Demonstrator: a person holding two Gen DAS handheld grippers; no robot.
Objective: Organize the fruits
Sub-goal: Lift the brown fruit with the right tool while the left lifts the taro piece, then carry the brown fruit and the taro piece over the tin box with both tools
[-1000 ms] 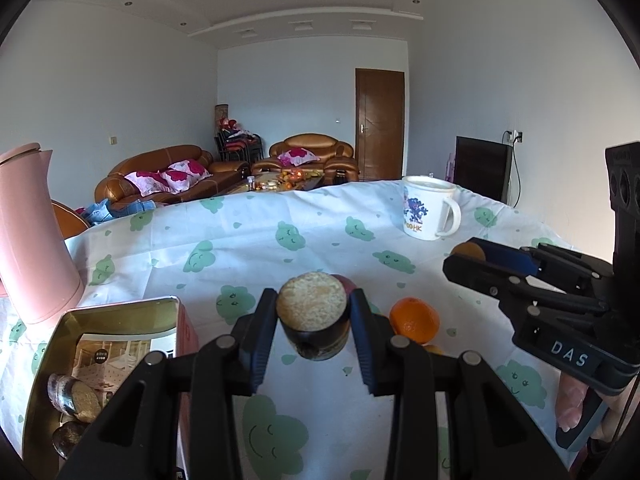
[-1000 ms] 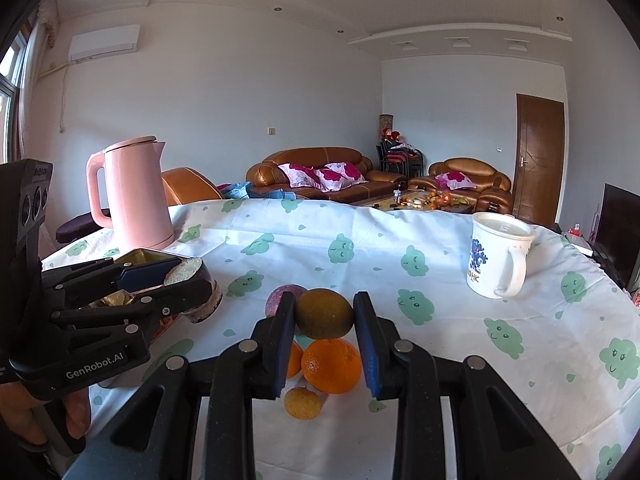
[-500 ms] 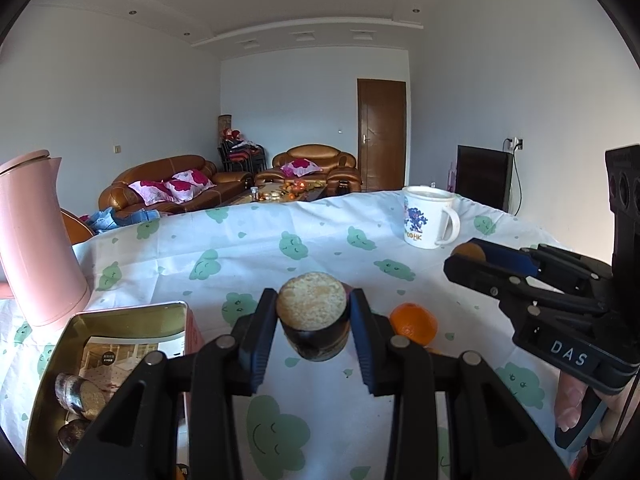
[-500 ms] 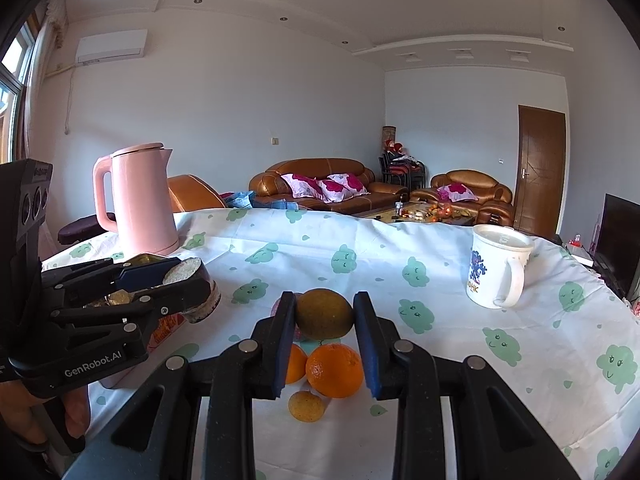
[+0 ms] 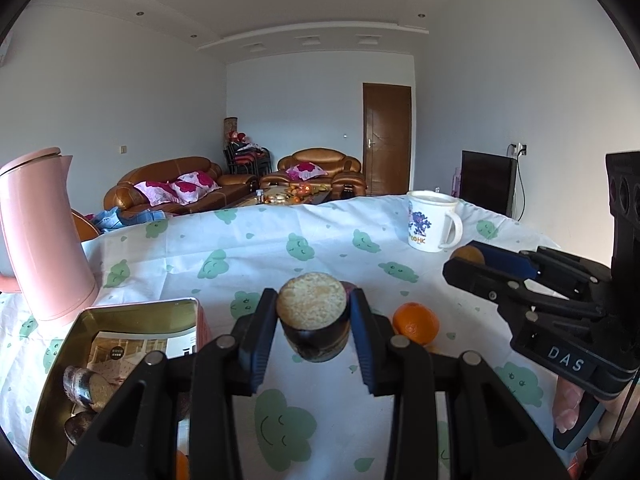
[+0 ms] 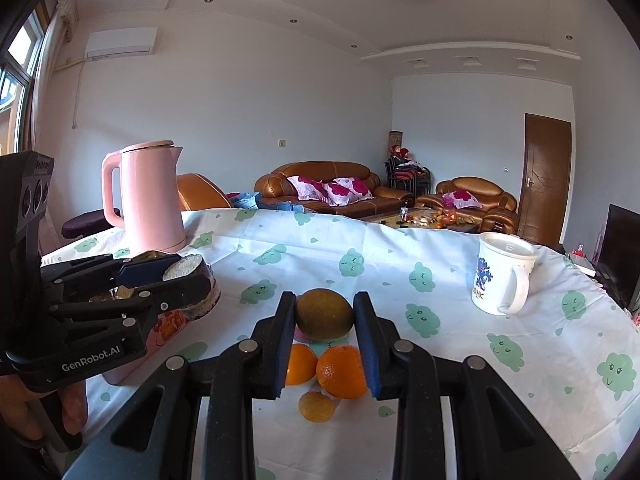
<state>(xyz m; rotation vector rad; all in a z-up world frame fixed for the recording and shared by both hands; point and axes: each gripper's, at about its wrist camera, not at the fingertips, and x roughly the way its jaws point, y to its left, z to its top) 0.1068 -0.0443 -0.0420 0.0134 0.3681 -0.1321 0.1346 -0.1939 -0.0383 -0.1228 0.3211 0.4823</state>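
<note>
Left gripper raised above the table, jaws clamped on a cut fruit half. Right gripper alongside, level, pinching a brownish-green fruit.

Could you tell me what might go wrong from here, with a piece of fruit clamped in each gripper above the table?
1. The left gripper pinches the cut, dark-skinned fruit only by its sides; it could slip and fall onto the tablecloth short of the gold tin.
2. The right gripper holds the round greenish-brown fruit directly above the oranges; dropped, it could scatter them.
3. The two grippers are close together and could collide.
</note>
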